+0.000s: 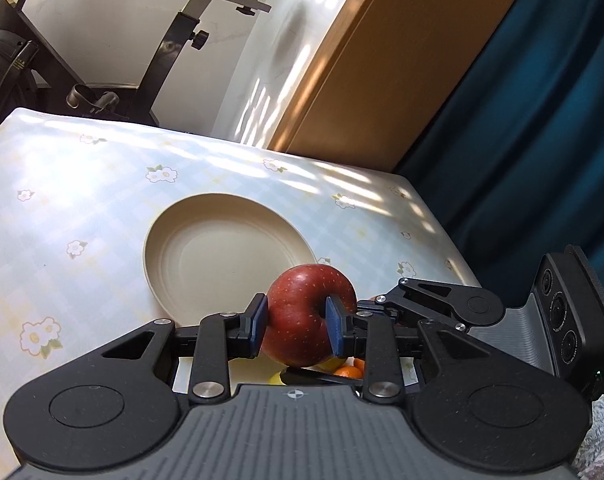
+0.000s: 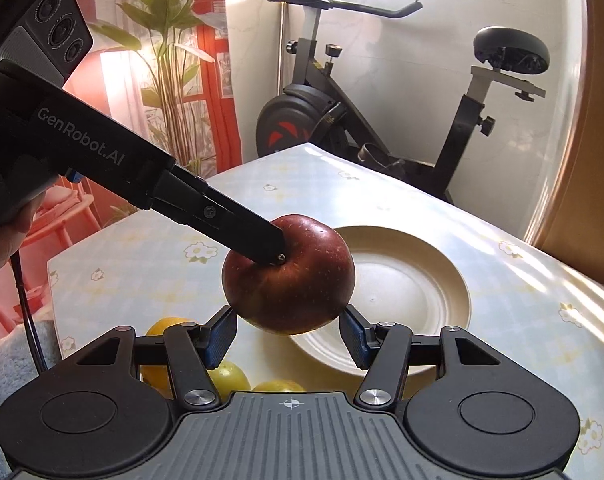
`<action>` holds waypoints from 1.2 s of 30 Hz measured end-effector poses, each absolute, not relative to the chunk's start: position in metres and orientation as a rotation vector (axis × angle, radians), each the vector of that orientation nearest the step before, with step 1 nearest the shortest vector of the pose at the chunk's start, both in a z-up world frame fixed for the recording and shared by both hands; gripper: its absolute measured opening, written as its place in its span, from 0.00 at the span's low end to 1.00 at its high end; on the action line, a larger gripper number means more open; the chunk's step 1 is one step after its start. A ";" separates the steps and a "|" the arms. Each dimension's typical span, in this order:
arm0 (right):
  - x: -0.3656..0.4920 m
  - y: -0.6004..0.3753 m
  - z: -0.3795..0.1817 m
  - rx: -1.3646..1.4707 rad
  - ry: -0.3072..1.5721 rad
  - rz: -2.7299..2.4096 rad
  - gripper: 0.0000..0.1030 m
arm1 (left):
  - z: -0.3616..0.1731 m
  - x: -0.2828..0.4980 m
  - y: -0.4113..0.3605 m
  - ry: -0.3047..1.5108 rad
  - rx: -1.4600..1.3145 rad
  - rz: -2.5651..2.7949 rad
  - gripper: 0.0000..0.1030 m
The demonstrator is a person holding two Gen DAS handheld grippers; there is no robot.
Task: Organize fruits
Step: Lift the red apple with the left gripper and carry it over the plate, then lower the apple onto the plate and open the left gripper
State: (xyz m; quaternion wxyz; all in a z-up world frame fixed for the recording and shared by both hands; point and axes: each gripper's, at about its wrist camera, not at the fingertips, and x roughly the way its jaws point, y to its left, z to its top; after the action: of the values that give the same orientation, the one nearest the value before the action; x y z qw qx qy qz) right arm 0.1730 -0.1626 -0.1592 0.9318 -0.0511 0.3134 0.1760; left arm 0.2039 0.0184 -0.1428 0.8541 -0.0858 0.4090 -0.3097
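Your left gripper (image 1: pixel 298 326) pinches the glossy, speckled red apple (image 1: pixel 307 312) between ribbed blue pads. Your right gripper (image 2: pixel 289 338) cradles its underside, pads touching. Ahead lies the smooth, round beige plate (image 1: pixel 230 248), floral tablecloth (image 1: pixel 82 200) bare around it.

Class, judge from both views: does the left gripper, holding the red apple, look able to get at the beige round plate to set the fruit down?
Probably yes. The left gripper grips the red apple, and the beige round plate lies bare just beyond on the floral tablecloth, nothing between.
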 end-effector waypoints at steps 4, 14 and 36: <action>0.202 -0.161 -0.170 -0.110 0.668 0.384 0.52 | -0.153 0.229 0.025 0.888 -0.195 -0.629 0.31; 0.270 -0.164 -0.197 -0.134 0.721 0.420 0.52 | -0.179 0.282 0.034 0.930 -0.225 -0.570 0.31; 0.326 -0.169 -0.222 -0.151 0.794 0.410 0.52 | -0.199 0.323 0.032 0.953 -0.213 -0.476 0.31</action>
State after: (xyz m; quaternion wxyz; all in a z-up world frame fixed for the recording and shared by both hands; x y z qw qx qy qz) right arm 0.3260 -0.1695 -0.2222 0.8992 -0.0729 0.3833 0.1979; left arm 0.3232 0.0322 -0.1989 0.8560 -0.1015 0.4535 -0.2264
